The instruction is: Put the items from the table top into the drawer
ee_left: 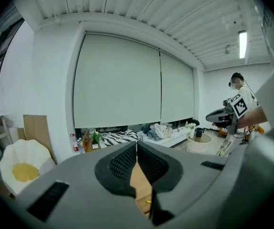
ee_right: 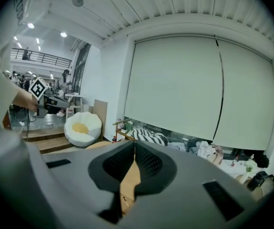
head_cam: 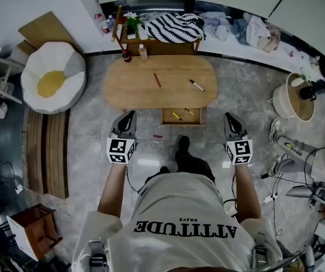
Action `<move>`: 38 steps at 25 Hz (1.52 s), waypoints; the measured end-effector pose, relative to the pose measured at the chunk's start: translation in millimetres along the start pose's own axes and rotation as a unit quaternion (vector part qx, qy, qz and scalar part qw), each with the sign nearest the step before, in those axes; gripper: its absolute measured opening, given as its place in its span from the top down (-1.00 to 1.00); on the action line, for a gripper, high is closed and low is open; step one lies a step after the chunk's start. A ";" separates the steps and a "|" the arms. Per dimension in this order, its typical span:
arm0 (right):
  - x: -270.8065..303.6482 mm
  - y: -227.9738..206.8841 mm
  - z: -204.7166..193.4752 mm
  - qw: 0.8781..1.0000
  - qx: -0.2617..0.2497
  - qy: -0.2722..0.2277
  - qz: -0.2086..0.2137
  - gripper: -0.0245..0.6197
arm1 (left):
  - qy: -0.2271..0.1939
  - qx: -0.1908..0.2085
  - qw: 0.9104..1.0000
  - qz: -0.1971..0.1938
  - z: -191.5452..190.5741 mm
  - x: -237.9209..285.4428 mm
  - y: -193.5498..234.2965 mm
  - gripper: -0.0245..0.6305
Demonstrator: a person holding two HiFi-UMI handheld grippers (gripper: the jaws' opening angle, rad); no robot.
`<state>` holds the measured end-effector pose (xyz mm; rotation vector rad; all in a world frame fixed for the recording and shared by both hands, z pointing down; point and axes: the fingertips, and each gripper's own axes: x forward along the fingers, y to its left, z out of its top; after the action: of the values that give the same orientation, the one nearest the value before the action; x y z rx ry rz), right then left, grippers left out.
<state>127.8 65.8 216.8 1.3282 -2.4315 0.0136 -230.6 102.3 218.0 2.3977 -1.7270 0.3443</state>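
1. The drawer (head_cam: 183,123) under the wooden table (head_cam: 131,86) is standing pulled out, ready for things.
2. Two small things are already lying inside it: a yellow pen (head_cam: 177,117) and another small stick-like thing (head_cam: 189,111). So part of the job looks done.
3. Two things are waiting on the table top: a brown pen (head_cam: 157,80) near the middle, and a marker (head_cam: 196,85) to its right. They are lying well apart.
4. The left gripper (head_cam: 127,119) is hanging in the air near the front of the table, left of the drawer. Its jaws are pressing together with nothing between them.
5. The right gripper (head_cam: 229,119) is hanging to the right of the drawer. Its jaws are together too, and it is carrying nothing.
6. I am guessing the job is about half done. The brown pen and the marker need picking up and dropping into the drawer.
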 end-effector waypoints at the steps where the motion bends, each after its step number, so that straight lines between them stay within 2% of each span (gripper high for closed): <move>1: 8.5 -6.8 -1.0 1.000 0.001 0.001 0.004 0.86 | 0.000 0.001 1.000 0.002 2.7 9.6 -0.8 0.85; 10: 76.1 -61.4 -16.2 0.999 0.021 0.011 0.040 0.86 | 0.021 -0.006 1.000 0.019 8.7 90.3 -13.2 0.85; 18: 131.3 -96.3 -41.1 0.996 0.036 0.033 0.079 0.86 | 0.049 -0.035 0.997 0.046 -1.0 149.3 -18.3 0.85; 27: 174.3 -109.2 -65.0 0.991 0.042 0.056 0.113 0.86 | 0.090 -0.044 0.993 0.056 -27.1 192.5 -18.5 0.85; 32: 192.6 -116.7 -79.8 0.989 0.047 0.071 0.117 0.86 | 0.110 -0.067 0.989 0.068 -52.1 212.6 -11.5 0.85; 38: 209.1 -101.8 -90.3 0.987 0.051 0.086 0.129 0.86 | 0.125 -0.075 0.987 0.072 -71.6 220.8 1.3 0.85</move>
<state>136.9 -143.9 351.6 0.9962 -2.4624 0.3095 -171.0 -79.9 348.9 2.0353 -1.7461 0.4923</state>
